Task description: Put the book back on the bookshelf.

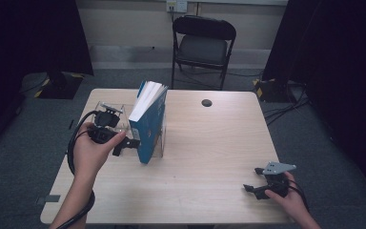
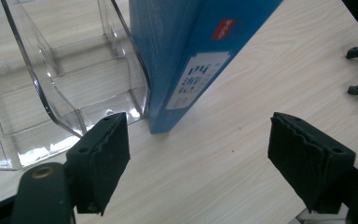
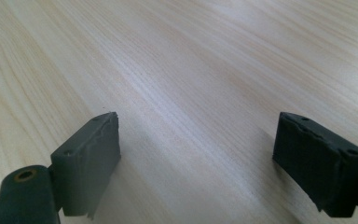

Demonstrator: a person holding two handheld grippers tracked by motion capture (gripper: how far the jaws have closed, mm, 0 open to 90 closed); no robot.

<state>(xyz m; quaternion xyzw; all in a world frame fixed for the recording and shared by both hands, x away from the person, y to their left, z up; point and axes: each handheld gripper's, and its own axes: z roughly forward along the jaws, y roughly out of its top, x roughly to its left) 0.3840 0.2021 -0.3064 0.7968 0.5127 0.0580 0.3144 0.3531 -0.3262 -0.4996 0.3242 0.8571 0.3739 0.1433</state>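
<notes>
Left gripper (image 1: 132,143) fingers (image 2: 103,158) apart, empty, low over desk (image 1: 205,157). Blue book (image 1: 147,121) just ahead of fingertips, slightly toward left finger, long axis leaning against clear plastic rack (image 2: 51,88), lower corner on desk. Left hand far nearer. Book: thick, white label on cover. Right gripper (image 1: 259,179) fingers apart, resting well off right.

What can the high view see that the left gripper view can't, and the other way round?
High view alone: the chair behind the table, the person's hands, and the book's white page edges.

Left gripper view alone: the white label and red mark on the blue book's cover, close up.

Both: the blue book leaning against the clear plastic holder, the wooden table, and the open left gripper.
</notes>
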